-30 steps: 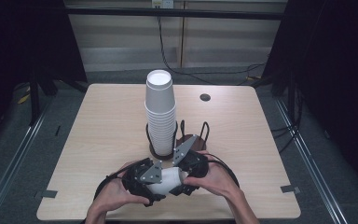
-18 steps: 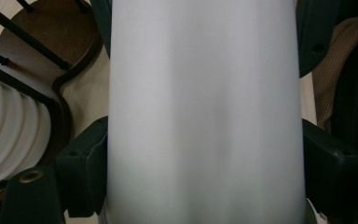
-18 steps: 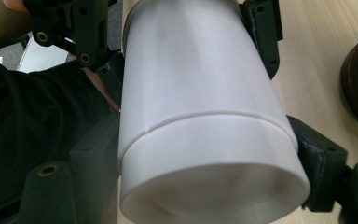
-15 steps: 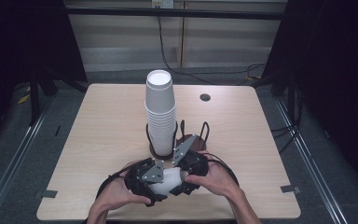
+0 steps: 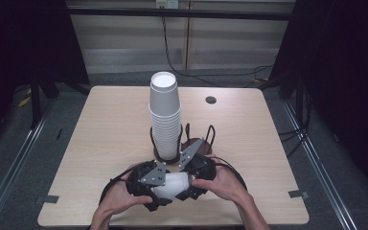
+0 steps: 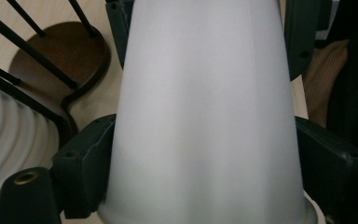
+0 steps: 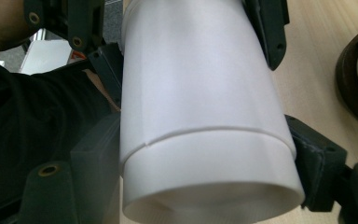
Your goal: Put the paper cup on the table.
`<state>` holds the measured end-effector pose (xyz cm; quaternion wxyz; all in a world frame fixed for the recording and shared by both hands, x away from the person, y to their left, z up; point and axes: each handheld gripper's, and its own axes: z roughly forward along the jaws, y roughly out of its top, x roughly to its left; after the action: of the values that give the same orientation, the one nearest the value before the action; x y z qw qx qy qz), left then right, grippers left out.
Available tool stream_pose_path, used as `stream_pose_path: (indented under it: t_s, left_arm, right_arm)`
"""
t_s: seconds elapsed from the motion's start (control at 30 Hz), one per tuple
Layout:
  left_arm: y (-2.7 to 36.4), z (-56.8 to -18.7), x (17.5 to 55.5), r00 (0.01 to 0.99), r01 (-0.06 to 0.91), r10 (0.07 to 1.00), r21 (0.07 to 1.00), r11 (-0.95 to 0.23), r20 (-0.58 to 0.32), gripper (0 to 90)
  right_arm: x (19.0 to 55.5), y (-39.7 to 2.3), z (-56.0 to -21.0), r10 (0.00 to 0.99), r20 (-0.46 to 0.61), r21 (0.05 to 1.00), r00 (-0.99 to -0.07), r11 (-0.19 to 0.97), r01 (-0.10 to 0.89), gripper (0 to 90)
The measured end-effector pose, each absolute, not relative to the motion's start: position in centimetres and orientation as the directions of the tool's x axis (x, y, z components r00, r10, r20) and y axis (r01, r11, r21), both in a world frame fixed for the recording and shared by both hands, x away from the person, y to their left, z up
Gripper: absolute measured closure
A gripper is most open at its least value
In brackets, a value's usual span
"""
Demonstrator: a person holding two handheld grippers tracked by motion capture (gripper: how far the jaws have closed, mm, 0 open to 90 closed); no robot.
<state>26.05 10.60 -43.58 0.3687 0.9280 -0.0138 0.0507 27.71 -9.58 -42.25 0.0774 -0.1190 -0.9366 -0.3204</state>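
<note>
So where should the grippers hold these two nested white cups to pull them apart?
One gripper per cup. The left gripper squeezes the outer cup across its tapered side wall; the right gripper comes from the opposite end and squeezes the inner cup on its exposed band. The step marks where they separate.

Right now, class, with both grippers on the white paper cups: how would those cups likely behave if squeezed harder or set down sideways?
The white paper cups look thin-walled, so a harder squeeze would probably dent them. A seam line in the right gripper view suggests two nested cups that may slide apart. Tapered and round, they would likely roll in a curve on the table.
</note>
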Motion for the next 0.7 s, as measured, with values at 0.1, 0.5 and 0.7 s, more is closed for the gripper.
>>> stream_pose_path:
  t_s: [0.1, 0.5, 0.7]
  left_arm:
    - [11.0, -43.4, 26.0, 0.993, -0.068, 0.019, 0.706, -0.705, 0.114, 14.4]
    - [12.0, -42.7, 26.0, 0.993, -0.065, 0.037, 0.765, -0.641, 0.115, 15.6]
    - [13.6, -42.2, 26.2, 0.987, -0.021, 0.123, 0.834, -0.552, 0.107, 15.6]
  right_arm:
    - [27.8, -9.7, -42.0, 0.17, 0.215, 0.588, -0.962, 0.764, 0.266, 22.3]
    - [27.8, -10.1, -42.0, 0.18, 0.215, 0.593, -0.96, 0.757, 0.275, 22.3]
    - [28.0, -10.8, -42.1, 0.202, 0.22, 0.6, -0.954, 0.743, 0.295, 22.2]
